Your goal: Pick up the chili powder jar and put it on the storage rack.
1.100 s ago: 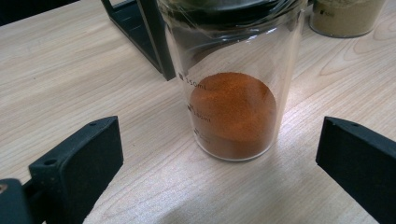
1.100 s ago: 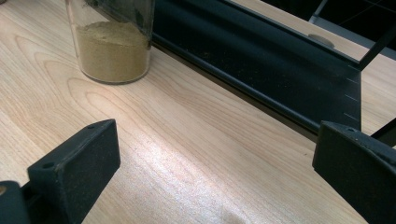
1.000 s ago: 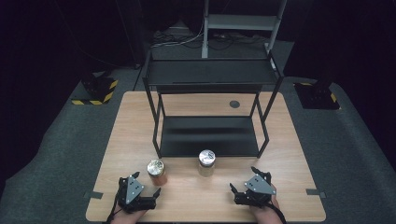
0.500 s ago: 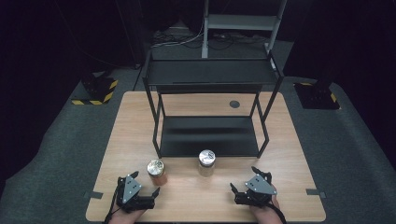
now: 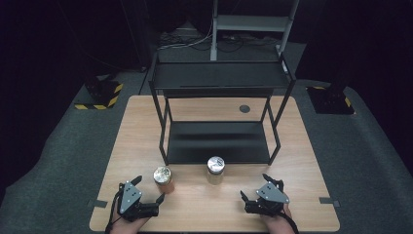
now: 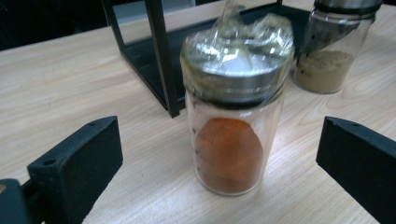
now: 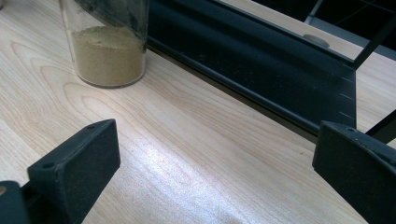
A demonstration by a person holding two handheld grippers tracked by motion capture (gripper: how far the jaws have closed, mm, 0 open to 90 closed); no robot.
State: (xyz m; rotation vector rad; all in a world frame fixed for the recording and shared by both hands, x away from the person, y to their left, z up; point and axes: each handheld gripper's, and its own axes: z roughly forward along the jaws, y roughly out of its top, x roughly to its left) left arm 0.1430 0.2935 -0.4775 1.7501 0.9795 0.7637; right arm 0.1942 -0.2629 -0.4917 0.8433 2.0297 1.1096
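The jar of orange powder (image 5: 163, 179) stands upright on the wooden table (image 5: 302, 161), just in front of the black rack's (image 5: 219, 141) front left leg, and the left gripper (image 5: 146, 191) sits low on the table just beside it on the near side. In the left gripper view this jar (image 6: 233, 112) stands straight ahead between the two black jaws, a little beyond their tips — the jaws are spread wide and touch nothing. The jar has a metal lid wrapped in crinkled clear film, and the orange powder fills roughly its lower half.

The second jar (image 5: 215, 169), holding tan powder, stands upright just in front of the rack's lower shelf, about the middle of its front edge. It is near the orange jar, apart from it, farther along the rack's front. The right gripper (image 5: 253, 187) rests near the table's front edge, in front of the rack's right half, with this jar off to one side of its tips and apart from them. In the right gripper view the tan jar (image 7: 107, 46) stands at the upper left, outside the gap between the jaws, which are also wide apart with bare wood between them.

Both hands hold their grippers low and close to the tabletop, pointing toward the rack — the left one angled toward the orange jar.
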